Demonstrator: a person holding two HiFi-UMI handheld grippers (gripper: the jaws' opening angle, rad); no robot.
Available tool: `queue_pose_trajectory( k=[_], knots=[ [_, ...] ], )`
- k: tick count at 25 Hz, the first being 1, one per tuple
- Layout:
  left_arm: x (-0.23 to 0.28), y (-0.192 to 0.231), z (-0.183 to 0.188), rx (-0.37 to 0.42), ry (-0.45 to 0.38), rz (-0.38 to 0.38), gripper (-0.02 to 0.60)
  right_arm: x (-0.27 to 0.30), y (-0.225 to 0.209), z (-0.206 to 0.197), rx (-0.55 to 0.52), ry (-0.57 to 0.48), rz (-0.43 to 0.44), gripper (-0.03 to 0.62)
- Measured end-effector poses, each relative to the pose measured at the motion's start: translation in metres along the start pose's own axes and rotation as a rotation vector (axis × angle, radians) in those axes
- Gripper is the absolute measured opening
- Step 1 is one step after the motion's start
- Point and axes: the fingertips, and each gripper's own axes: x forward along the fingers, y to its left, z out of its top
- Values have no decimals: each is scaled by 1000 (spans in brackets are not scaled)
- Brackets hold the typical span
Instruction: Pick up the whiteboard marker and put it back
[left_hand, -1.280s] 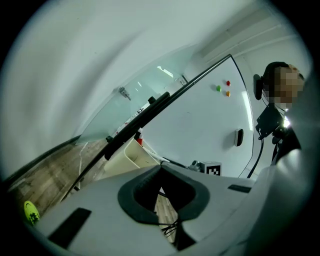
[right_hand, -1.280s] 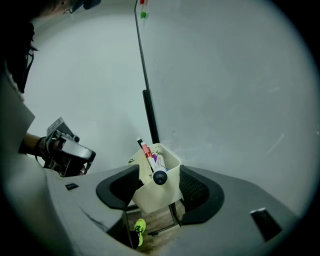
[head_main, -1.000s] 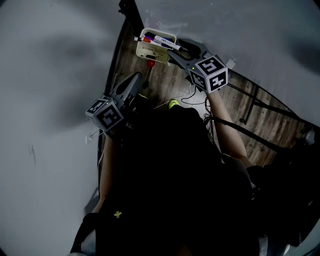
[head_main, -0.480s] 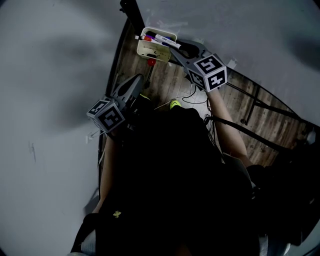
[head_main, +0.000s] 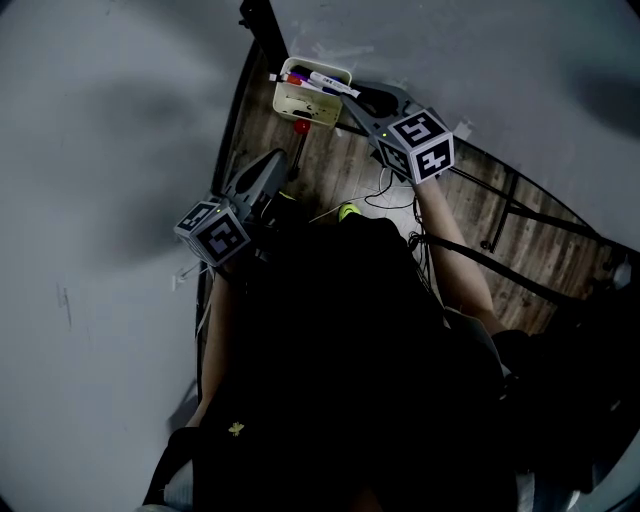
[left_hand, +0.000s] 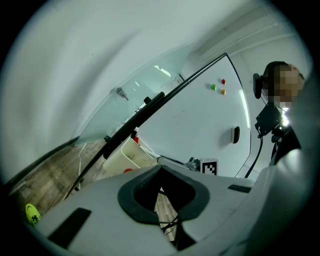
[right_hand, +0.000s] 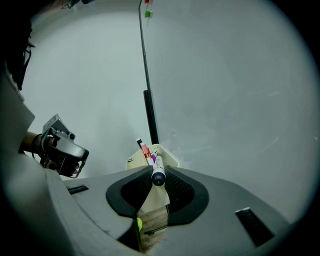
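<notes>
Whiteboard marker, a white barrel with a dark blue cap, is lying across the top of the cream plastic pen holder at the foot of the white board. Its capped end is sticking out toward the right gripper. That gripper's jaws have just been closing, and their ribbed pads are now pressing on the cap end from both sides, about half shut. The left gripper is hanging back, jaw tips together and holding nothing. The pick-up seems to be at the grasping step. The next move is probably a steady lift clear of the red marker in the holder, keeping the grip firm before setting the marker back.
</notes>
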Motion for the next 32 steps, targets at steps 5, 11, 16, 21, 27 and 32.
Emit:
queue_pose_trajectory(
  k=[5, 11, 16, 21, 27, 32],
  knots=[
    [-2, 3, 0, -2, -8, 0, 32, 0, -2, 0, 12, -3, -3, 83],
    [-5, 3, -1, -8, -13, 0, 32, -1, -2, 2, 28, -15, -12, 82],
    [-8, -1, -1, -3, -19, -2, 32, -8, -1, 9, 29, -36, -20, 81],
    [-7, -3, -4, -3, -21, -9, 32, -14, -2, 14, 40, -57, -23, 81],
    [-1, -8, -6, 8, -10, -21, 32, -19, -3, 20, 64, -86, -17, 80],
    [-1, -13, -4, 18, -5, -27, 32, -25, 1, 28, 63, -106, -11, 80]
  ],
)
